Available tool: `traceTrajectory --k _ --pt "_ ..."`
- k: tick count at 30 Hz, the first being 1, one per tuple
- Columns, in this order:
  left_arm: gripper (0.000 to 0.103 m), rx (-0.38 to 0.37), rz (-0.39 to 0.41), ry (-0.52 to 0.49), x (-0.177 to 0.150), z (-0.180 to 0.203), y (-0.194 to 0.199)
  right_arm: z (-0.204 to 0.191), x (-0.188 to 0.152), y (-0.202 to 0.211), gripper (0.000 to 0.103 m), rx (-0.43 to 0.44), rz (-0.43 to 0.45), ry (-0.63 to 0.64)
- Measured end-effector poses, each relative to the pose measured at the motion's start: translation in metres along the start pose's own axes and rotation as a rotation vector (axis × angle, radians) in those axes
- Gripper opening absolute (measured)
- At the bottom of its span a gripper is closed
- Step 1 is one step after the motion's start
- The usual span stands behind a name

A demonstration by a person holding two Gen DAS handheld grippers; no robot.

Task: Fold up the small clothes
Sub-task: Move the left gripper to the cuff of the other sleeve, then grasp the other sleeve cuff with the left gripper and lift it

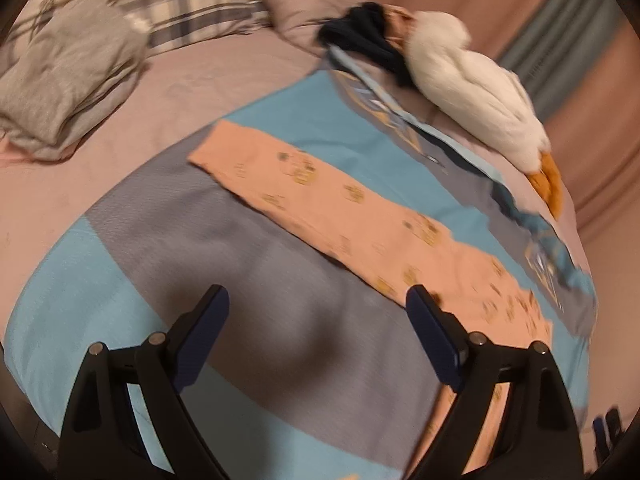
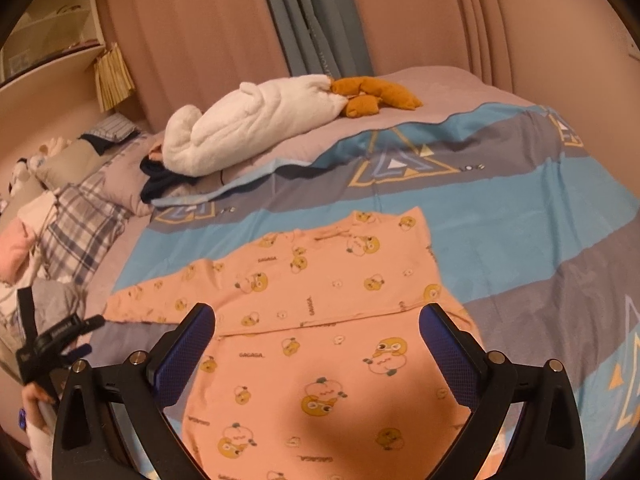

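The small orange shirt [image 2: 320, 320] with cartoon prints lies flat on the blue and grey striped bed cover [image 2: 520, 240], with one long sleeve [image 1: 320, 208] stretched out to the side. The left tool [image 1: 318, 300] is open and holds nothing, above the cover just beside the sleeve, and the right tool [image 2: 318, 318] is also open and empty, above the body of the shirt. A white plush duck [image 2: 248, 124] lies further back on the bed, well apart from the shirt.
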State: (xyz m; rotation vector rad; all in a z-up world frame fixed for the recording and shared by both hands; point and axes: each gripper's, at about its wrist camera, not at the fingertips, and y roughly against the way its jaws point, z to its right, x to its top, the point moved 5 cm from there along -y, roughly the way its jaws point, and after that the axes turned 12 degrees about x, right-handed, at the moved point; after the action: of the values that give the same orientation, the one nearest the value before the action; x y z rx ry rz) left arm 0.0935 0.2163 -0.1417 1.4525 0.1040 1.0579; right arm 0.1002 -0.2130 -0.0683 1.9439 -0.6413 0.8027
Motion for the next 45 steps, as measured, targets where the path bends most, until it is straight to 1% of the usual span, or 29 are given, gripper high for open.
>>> traceTrajectory --k 3,5,8,9,11,13,15,17,18,20,22,24,26,28,30,32,34,37,38,39,40,41,42,44,45 --pt "0.087 0.024 -0.024 0.063 0.011 -0.020 -0.018 -0.004 0.000 -0.005 0.101 -0.002 -0.011 0.005" --pt "0.079 0.027 -0.041 0.099 0.014 -0.030 -0.026 -0.007 0.000 -0.008 0.101 -0.003 -0.012 0.011" --pt "0.072 0.014 -0.087 0.142 0.009 -0.041 -0.041 -0.008 0.000 -0.013 0.101 -0.005 -0.016 0.009" --pt "0.070 0.020 -0.103 0.156 0.008 -0.045 -0.047 -0.008 -0.001 -0.015 0.101 -0.004 -0.021 0.003" --pt "0.065 0.033 -0.117 0.175 0.007 -0.052 -0.054 -0.005 -0.002 -0.018 0.101 -0.005 -0.030 -0.012" --pt "0.062 0.046 -0.122 0.198 0.008 -0.058 -0.059 -0.003 -0.003 -0.020 0.101 -0.009 -0.036 -0.021" --pt "0.057 0.046 -0.132 0.217 0.010 -0.064 -0.062 0.000 -0.005 -0.021 0.101 -0.019 -0.038 -0.024" --pt "0.055 0.029 -0.131 0.239 0.012 -0.069 -0.063 0.004 -0.007 -0.021 0.098 -0.037 -0.040 -0.028" --pt "0.055 0.018 -0.127 0.259 0.013 -0.072 -0.063 0.006 -0.008 -0.021 0.093 -0.049 -0.043 -0.030" --pt "0.053 0.008 -0.127 0.304 0.016 -0.080 -0.064 0.011 -0.010 -0.022 0.089 -0.069 -0.052 -0.037" --pt "0.051 0.012 -0.121 0.333 0.020 -0.086 -0.065 0.014 -0.011 -0.023 0.083 -0.075 -0.062 -0.052" --pt "0.050 0.028 -0.109 0.353 0.026 -0.090 -0.066 0.018 -0.012 -0.021 0.083 -0.070 -0.063 -0.060" --pt "0.050 0.004 -0.100 0.378 0.034 -0.093 -0.069 0.020 -0.013 -0.021 0.083 -0.076 -0.059 -0.062" --pt "0.049 -0.003 -0.094 0.408 0.044 -0.096 -0.074 0.023 -0.014 -0.020 0.081 -0.085 -0.061 -0.063" --pt "0.046 -0.020 -0.090 0.444 0.051 -0.098 -0.079 0.024 -0.015 -0.020 0.079 -0.086 -0.065 -0.066" --pt "0.041 -0.072 -0.086 0.483 0.058 -0.098 -0.084 0.026 -0.015 -0.020 0.079 -0.091 -0.066 -0.067" --pt "0.039 -0.140 -0.093 0.528 0.063 -0.097 -0.092 0.028 -0.016 -0.020 0.079 -0.100 -0.066 -0.066" --pt "0.039 -0.197 -0.123 0.588 0.066 -0.094 -0.107 0.032 -0.016 -0.022 0.079 -0.108 -0.069 -0.077" --pt "0.038 -0.222 -0.122 0.615 0.067 -0.093 -0.110 0.033 -0.016 -0.022 0.079 -0.108 -0.071 -0.080" --pt "0.036 -0.243 -0.116 0.636 0.069 -0.093 -0.110 0.033 -0.016 -0.023 0.079 -0.109 -0.074 -0.081" --pt "0.027 -0.255 -0.116 0.651 0.070 -0.093 -0.113 0.033 -0.016 -0.024 0.079 -0.110 -0.077 -0.079" --pt "0.013 -0.252 -0.122 0.656 0.070 -0.092 -0.115 0.033 -0.016 -0.025 0.079 -0.111 -0.080 -0.076" --pt "0.007 -0.238 -0.130 0.657 0.071 -0.092 -0.119 0.033 -0.016 -0.025 0.079 -0.114 -0.083 -0.072" --pt "0.006 -0.224 -0.130 0.653 0.073 -0.091 -0.123 0.032 -0.016 -0.026 0.079 -0.116 -0.084 -0.065" --pt "0.006 -0.204 -0.122 0.644 0.075 -0.089 -0.121 0.031 -0.016 -0.025 0.079 -0.119 -0.084 -0.061"
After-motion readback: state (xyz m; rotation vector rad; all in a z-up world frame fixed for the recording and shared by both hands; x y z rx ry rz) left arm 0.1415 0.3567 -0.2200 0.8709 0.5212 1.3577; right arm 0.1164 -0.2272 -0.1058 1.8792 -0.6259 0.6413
